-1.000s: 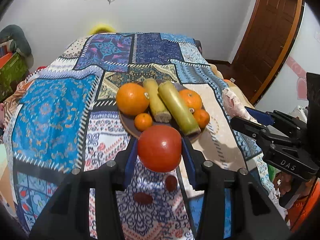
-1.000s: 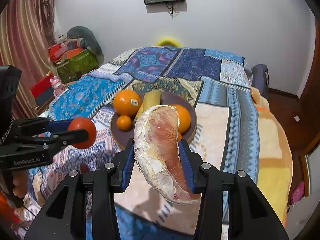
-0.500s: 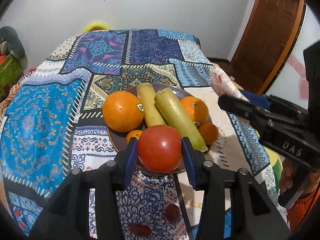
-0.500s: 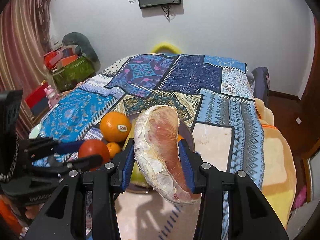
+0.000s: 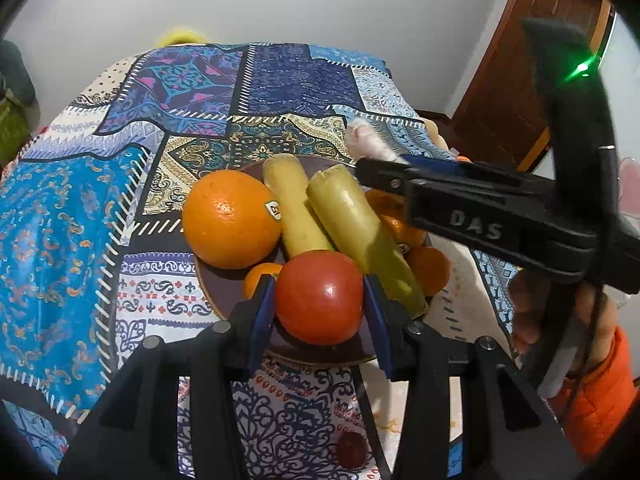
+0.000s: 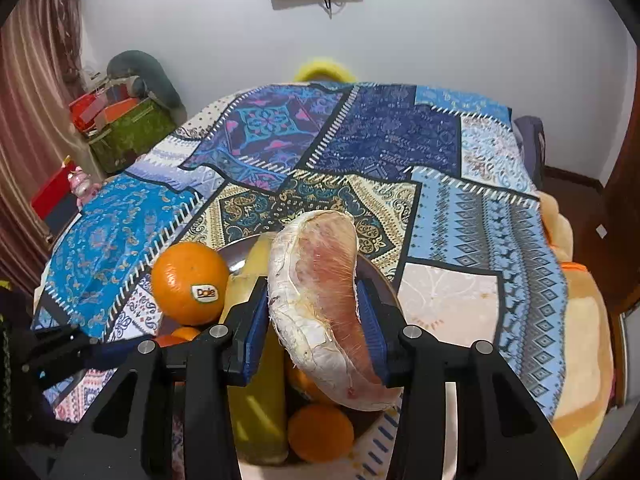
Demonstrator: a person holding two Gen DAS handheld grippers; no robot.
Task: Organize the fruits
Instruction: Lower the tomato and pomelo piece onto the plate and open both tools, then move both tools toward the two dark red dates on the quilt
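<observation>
Two grippers loaded: left gripper (image 5: pixel 320 304) clamps tomato (image 5: pixel 319 297), right gripper (image 6: pixel 316 320) clamps pomelo segment (image 6: pixel 320 304); orange (image 6: pixel 189 283) labelled "Dole".

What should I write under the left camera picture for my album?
Left gripper holds a red tomato over a plate of oranges.

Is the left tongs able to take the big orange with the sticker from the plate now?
Probably not. The left tongs are shut on a tomato, so nothing more fits between them. The big orange itself lies uncovered on the plate, just beyond; the tomato must go down first.
</observation>
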